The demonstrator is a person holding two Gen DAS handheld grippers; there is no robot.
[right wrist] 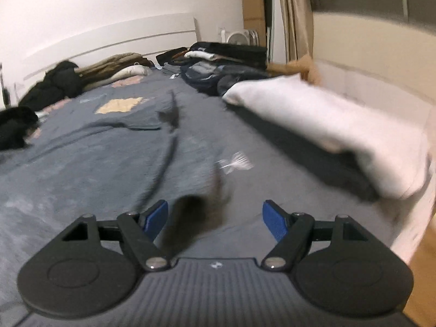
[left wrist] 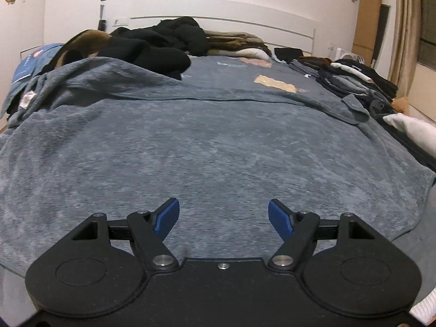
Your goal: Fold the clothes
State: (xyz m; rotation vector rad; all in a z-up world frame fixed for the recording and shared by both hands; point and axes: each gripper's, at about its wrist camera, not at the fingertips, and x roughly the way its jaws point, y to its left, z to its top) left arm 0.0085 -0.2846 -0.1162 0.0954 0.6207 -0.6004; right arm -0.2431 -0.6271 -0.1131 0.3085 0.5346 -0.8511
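Note:
A large grey-blue fleece garment point(left wrist: 190, 150) lies spread over the bed, its collar or cuff flap point(left wrist: 354, 109) at the right. My left gripper point(left wrist: 223, 215) hovers over its near part, open, with only fleece showing between the blue pads point(left wrist: 166, 218). The right wrist view is blurred. There the same garment point(right wrist: 81, 163) covers the left of the bed, and my right gripper point(right wrist: 215, 218) stands open near the bed's right side. A dark smeared shape point(right wrist: 196, 218) sits between its fingers, nearer the left pad, and neither pad presses on it. I cannot tell what it is.
A heap of black and brown clothes point(left wrist: 163, 46) lies at the headboard. Folded stacks point(left wrist: 354, 79) line the bed's right edge, with a white pillow point(right wrist: 327, 125) on dark fabric nearer. Wooden floor point(right wrist: 422, 272) and a curtain point(right wrist: 294, 13) lie to the right.

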